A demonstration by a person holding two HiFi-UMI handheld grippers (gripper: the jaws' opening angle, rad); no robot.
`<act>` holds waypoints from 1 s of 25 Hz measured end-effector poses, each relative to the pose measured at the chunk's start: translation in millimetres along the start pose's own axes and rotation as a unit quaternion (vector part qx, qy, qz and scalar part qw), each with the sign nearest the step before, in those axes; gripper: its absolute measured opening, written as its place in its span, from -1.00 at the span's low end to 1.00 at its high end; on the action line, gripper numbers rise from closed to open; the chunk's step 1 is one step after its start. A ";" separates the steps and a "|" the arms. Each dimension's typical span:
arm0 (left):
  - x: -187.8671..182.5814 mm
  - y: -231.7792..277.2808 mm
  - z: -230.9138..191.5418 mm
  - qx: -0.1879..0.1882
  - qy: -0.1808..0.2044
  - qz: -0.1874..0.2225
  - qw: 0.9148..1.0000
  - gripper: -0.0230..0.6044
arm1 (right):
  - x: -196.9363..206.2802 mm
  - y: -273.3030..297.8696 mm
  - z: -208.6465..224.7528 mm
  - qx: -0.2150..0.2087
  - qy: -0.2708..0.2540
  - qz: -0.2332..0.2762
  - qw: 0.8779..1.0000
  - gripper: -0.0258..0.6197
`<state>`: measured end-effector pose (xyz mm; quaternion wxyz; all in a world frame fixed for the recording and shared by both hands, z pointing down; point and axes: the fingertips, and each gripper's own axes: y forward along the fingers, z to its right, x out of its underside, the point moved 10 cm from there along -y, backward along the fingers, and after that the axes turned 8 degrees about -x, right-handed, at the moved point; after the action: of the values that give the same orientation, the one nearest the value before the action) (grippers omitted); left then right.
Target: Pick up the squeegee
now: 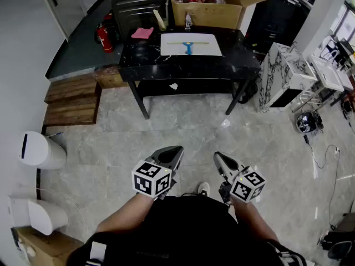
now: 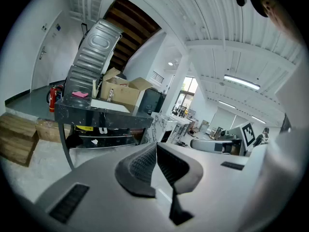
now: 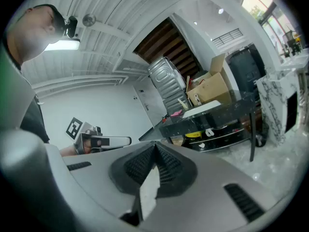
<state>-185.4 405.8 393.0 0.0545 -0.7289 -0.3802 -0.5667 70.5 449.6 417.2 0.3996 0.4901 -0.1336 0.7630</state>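
The squeegee (image 1: 188, 46), with a blue handle and a yellowish blade, lies on a white board (image 1: 191, 44) on the black table (image 1: 166, 65), far ahead of me across the floor. Both grippers hang close to my body, well short of the table. My left gripper (image 1: 176, 148) is shut and empty; its ribbed pads meet in the left gripper view (image 2: 155, 146). My right gripper (image 1: 217, 155) is likewise shut with nothing held (image 3: 154, 146). In the two gripper views the table (image 2: 96, 115) (image 3: 212, 114) shows only at a distance, and the squeegee cannot be made out there.
An open cardboard box (image 1: 213, 1) stands behind the table, with a pink cloth (image 1: 142, 32) on the table's left end. A red fire extinguisher (image 1: 104, 37) and wooden pallets (image 1: 72, 98) lie left. A marble cabinet (image 1: 283, 76) and floor cables (image 1: 319, 148) are on the right.
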 end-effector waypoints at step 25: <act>3.1 8.8 11.3 -0.011 -0.004 -0.001 1.000 -0.87 | -0.1 -4.3 15.3 -0.025 0.026 0.011 0.999 -0.89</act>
<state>-171.0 406.9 394.7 0.0441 -0.7315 -0.3752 -0.5677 83.5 443.3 423.7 0.4065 0.4583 -0.1471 0.7766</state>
